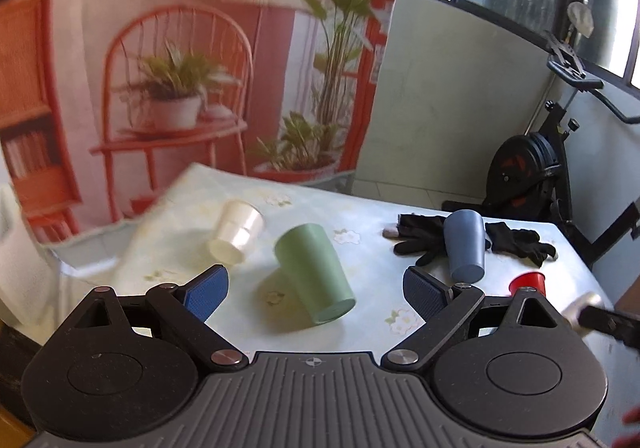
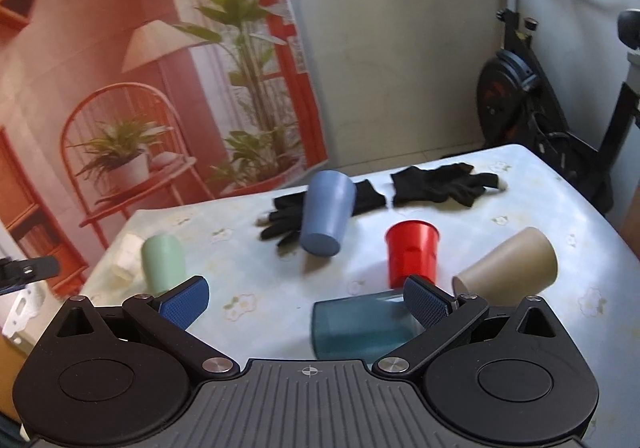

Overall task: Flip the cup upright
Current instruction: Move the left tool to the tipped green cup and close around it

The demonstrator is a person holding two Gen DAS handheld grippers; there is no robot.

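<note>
Several cups lie on their sides on the floral tablecloth (image 1: 360,207). In the left wrist view a green cup (image 1: 314,274) lies straight ahead between my open left gripper's (image 1: 316,290) blue pads, with a white cup (image 1: 236,234) to its left and a blue cup (image 1: 464,244) to its right. A red cup (image 2: 412,252) stands upright. In the right wrist view my open right gripper (image 2: 306,304) hovers over a teal translucent cup (image 2: 360,324) lying on its side; a tan cup (image 2: 512,268) lies at the right. Both grippers are empty.
Black gloves (image 2: 436,183) lie at the table's far side, partly under the blue cup (image 2: 328,211). An exercise bike (image 2: 532,95) stands beyond the table's right corner. A printed backdrop (image 1: 160,67) hangs behind. The table edge (image 2: 600,215) curves at the right.
</note>
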